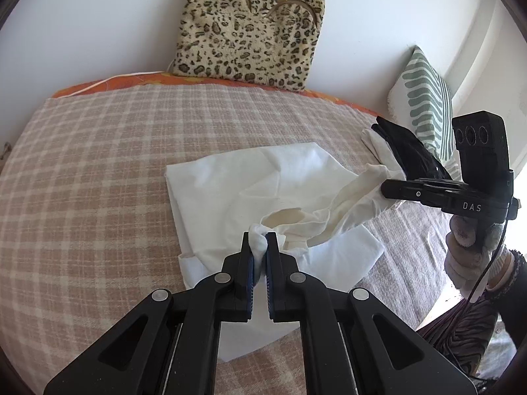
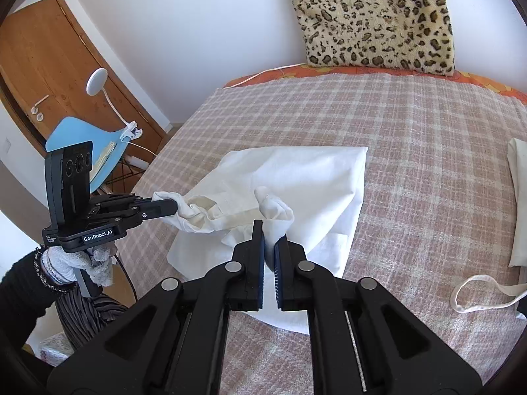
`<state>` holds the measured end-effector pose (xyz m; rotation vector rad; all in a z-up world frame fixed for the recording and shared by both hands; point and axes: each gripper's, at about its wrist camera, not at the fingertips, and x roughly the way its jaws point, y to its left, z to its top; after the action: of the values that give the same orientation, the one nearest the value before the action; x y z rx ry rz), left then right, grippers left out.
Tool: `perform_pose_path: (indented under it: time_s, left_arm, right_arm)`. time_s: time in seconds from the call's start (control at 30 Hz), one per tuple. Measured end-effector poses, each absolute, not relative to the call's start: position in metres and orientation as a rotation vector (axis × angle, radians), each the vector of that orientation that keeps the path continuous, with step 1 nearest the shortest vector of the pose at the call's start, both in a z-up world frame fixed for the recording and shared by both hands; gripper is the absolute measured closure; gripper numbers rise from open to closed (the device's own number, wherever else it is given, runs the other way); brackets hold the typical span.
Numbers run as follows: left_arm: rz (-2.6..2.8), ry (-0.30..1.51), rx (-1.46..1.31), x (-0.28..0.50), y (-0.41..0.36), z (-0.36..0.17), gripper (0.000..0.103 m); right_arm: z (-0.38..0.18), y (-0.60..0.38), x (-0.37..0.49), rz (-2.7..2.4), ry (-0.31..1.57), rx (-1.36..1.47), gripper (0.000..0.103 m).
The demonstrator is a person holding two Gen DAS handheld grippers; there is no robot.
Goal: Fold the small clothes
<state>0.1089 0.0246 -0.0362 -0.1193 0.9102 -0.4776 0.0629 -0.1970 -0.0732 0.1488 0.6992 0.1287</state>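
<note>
A white garment [image 1: 230, 191] lies partly folded on the checked blanket [image 1: 98, 164] of a bed. My left gripper [image 1: 259, 240] is shut on a bunched corner of its near edge. To the right, my right gripper [image 1: 385, 187] pinches another corner, and the cloth is stretched between the two. In the right wrist view the right gripper [image 2: 269, 233] is shut on a raised fold of the white garment [image 2: 313, 181]. The left gripper [image 2: 174, 205], held by a gloved hand [image 2: 66, 266], grips the cloth's left corner.
A leopard-print bag [image 1: 250, 29] leans on the wall behind the bed. A green-striped cushion [image 1: 428, 98] and a black cloth [image 1: 408, 148] lie at the far right. Cream fabric with a strap loop [image 2: 477, 293] rests on the blanket [image 2: 428, 164]. A door [image 2: 39, 65] and a blue board [image 2: 98, 144] stand left.
</note>
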Motion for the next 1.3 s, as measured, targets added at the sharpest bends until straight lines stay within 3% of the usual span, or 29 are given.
perform_pose_path:
  time_s: [0.3,0.67,0.73,0.8,0.93,1.1,1.13,1.2,1.3]
  left_arm:
    - [-0.509,0.899,0.001,0.08,0.018,-0.052,0.098]
    - [-0.57,0.946,0.107,0.036,0.03,-0.046,0.092]
    - [-0.594,0.932,0.053,0.034,0.039,-0.038,0.092]
    - [-0.577,0.898,0.053,0.035,0.041,-0.03,0.092]
    - [-0.544,0.87,0.042,0.048,0.035,-0.026,0.092]
    - [-0.53,0.89,0.01,0.07,0.021,-0.041,0.092]
    - [-0.542,0.9,0.019,0.073,0.016,-0.045,0.092]
    - [-0.562,0.919,0.047,0.074,0.007,-0.052,0.092]
    - [-0.607,0.967,0.094,0.071,-0.002,-0.065,0.092]
  right_arm:
    - [-0.099,-0.198,0.036,0.101,0.703,0.125,0.097]
    - [-0.111,-0.178,0.003,0.053,0.808,-0.15,0.093]
    - [-0.104,-0.177,-0.004,0.048,0.781,-0.152,0.089]
    - [-0.095,-0.179,-0.008,0.038,0.732,-0.112,0.076]
    - [-0.09,-0.177,0.001,0.041,0.692,-0.051,0.062]
    - [-0.11,-0.166,0.023,0.043,0.701,-0.057,0.062]
    - [-0.116,-0.159,0.026,0.055,0.718,-0.089,0.066]
    - [-0.133,-0.144,0.029,0.071,0.784,-0.195,0.093]
    - [-0.148,-0.129,0.018,0.076,0.819,-0.363,0.093]
